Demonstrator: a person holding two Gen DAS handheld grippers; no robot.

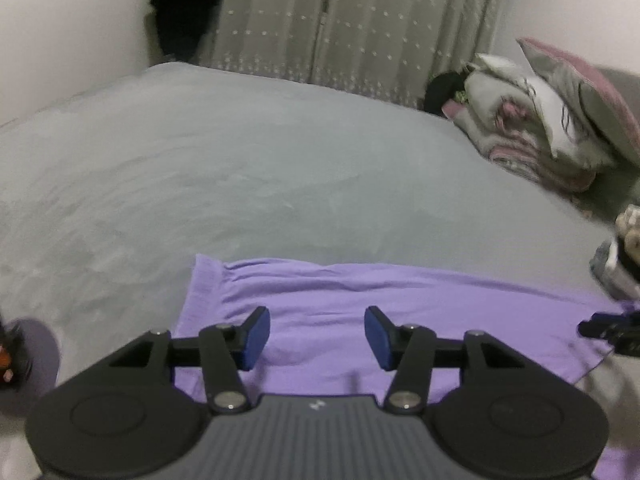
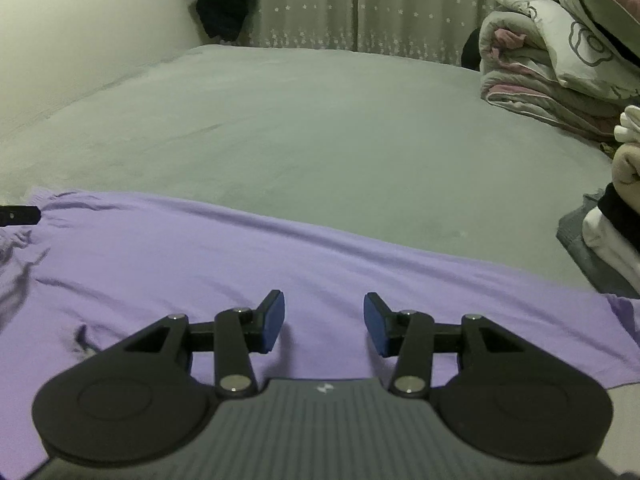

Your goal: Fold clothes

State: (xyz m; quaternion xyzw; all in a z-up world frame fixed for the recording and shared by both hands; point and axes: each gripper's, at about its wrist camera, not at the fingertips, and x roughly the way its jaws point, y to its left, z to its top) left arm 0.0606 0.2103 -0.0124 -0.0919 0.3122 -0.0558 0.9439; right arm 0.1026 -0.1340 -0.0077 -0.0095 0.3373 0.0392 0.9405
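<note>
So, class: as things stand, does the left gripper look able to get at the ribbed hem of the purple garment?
Probably yes. The left gripper is open over the purple garment, and the ribbed hem lies flat on the grey bedsheet just beyond its left finger, with nothing lying between them.

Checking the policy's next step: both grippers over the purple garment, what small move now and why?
Probably lower both and pinch the near edge. Left gripper and right gripper hang open above the purple garment, which lies spread on the grey bed, gripped by neither.
</note>
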